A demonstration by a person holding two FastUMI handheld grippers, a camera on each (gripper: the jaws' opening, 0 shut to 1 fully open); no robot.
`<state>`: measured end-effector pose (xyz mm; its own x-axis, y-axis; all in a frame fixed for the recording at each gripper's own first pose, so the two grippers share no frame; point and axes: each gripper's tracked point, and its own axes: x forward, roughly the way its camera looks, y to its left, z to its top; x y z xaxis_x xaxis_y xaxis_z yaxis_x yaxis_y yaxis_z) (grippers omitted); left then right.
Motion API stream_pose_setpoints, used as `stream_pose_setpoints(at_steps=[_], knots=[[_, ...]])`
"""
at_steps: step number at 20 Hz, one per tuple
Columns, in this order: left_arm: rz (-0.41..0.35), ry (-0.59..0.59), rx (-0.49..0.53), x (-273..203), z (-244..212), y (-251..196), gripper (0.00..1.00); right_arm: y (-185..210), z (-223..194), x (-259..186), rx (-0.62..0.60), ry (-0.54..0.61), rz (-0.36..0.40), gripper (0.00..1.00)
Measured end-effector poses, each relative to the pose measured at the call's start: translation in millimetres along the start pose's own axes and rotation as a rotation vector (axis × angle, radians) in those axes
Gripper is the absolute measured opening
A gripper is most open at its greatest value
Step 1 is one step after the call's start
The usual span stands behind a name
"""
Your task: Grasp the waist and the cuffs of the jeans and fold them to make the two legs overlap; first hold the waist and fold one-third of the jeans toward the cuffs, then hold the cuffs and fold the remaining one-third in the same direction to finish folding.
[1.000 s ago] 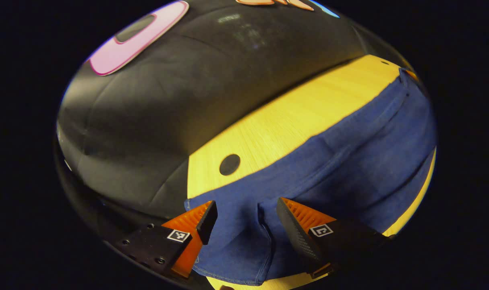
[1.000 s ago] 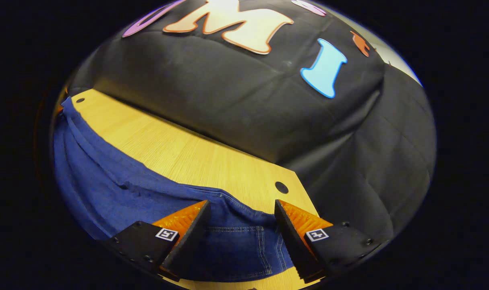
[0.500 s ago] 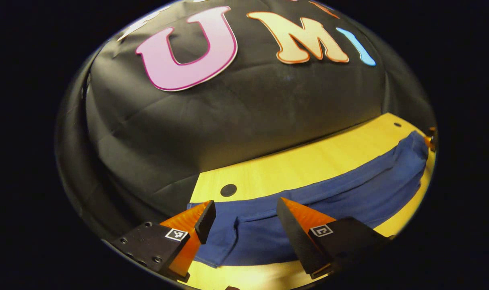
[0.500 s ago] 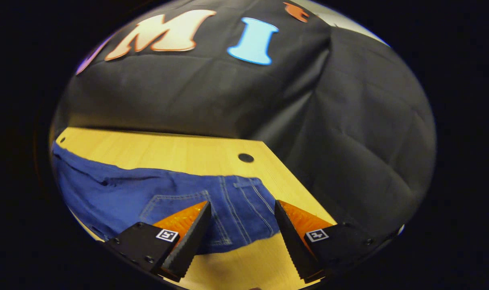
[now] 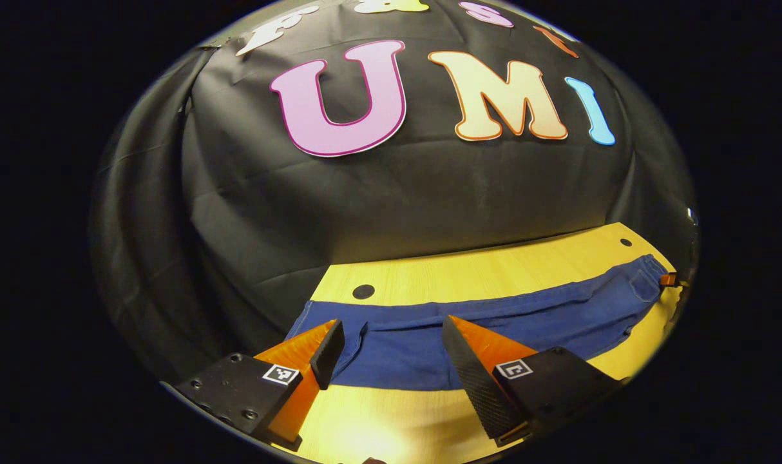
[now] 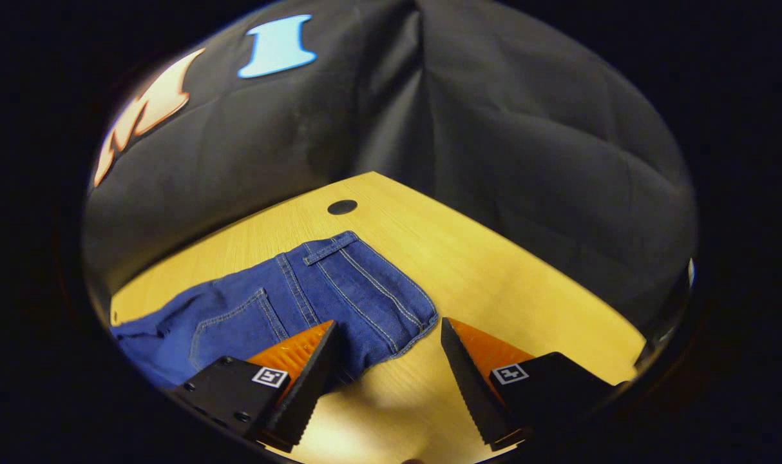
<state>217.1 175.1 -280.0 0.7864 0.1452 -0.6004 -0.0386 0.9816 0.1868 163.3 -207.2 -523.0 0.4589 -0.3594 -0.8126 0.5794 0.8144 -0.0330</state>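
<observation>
Blue denim jeans (image 5: 494,325) lie flat, legs overlapped, ahead of both wide-open, empty grippers (image 5: 391,351) (image 6: 386,354); grasping the waist (image 6: 365,293) seems next.

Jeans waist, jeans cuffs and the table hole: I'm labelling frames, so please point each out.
jeans waist (image 6: 365,290), right gripper view, on the waistband end.
jeans cuffs (image 5: 320,322), left gripper view, on the leg end.
table hole (image 6: 342,207), right gripper view, its dark centre.

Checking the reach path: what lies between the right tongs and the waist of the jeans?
Only bare wooden tabletop. In the right gripper view the open right tongs sit just before the jeans' waist, with nothing in the gap.
</observation>
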Motion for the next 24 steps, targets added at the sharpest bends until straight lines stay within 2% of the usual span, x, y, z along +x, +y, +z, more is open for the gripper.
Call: stream_pose_setpoints(at_steps=[1,2,3,4,7,8,10,12,13,14,18,21,24], knots=[[0.004,0.0,-0.006,-9,-3,0,0.95,0,4,-1,0.044,-0.008,0.007,0.99],[0.01,0.002,-0.012,-15,-3,0,0.95,8,8,6,0.068,-0.014,0.061,0.96],[0.016,0.001,-0.019,-21,-4,-1,0.95,10,-2,6,0.074,0.049,0.076,0.79],[0.022,0.001,-0.028,-26,-6,-1,0.95,10,7,8,0.078,0.007,0.082,0.63],[0.037,0.003,-0.058,-39,-6,-3,0.95,10,11,3,0.06,-0.004,0.1,0.14],[0.039,0.004,-0.062,-42,-5,-5,0.95,9,10,5,0.047,-0.007,0.102,0.14],[0.04,0.003,-0.063,-49,-5,-6,0.95,6,13,3,0.031,-0.015,0.09,0.07],[0.044,0.001,-0.058,-53,-3,-7,0.95,7,15,2,0.025,-0.031,0.07,0.1],[0.045,0.002,-0.056,-54,-2,-7,0.95,5,15,3,0.017,-0.04,0.055,0.07],[0.045,0.003,-0.056,-55,-2,-7,0.95,5,14,3,0.003,-0.045,0.041,0.1],[0.028,0.011,-0.071,-57,-5,-12,0.95,6,21,-3,-0.07,-0.078,-0.009,0.1],[0.006,0.018,-0.091,-53,-10,-11,0.95,22,48,-30,-0.078,-0.18,0.027,0.07],[-0.019,0.027,-0.101,-42,-14,-6,0.95,43,82,-82,-0.121,-0.314,0.115,0.09]])
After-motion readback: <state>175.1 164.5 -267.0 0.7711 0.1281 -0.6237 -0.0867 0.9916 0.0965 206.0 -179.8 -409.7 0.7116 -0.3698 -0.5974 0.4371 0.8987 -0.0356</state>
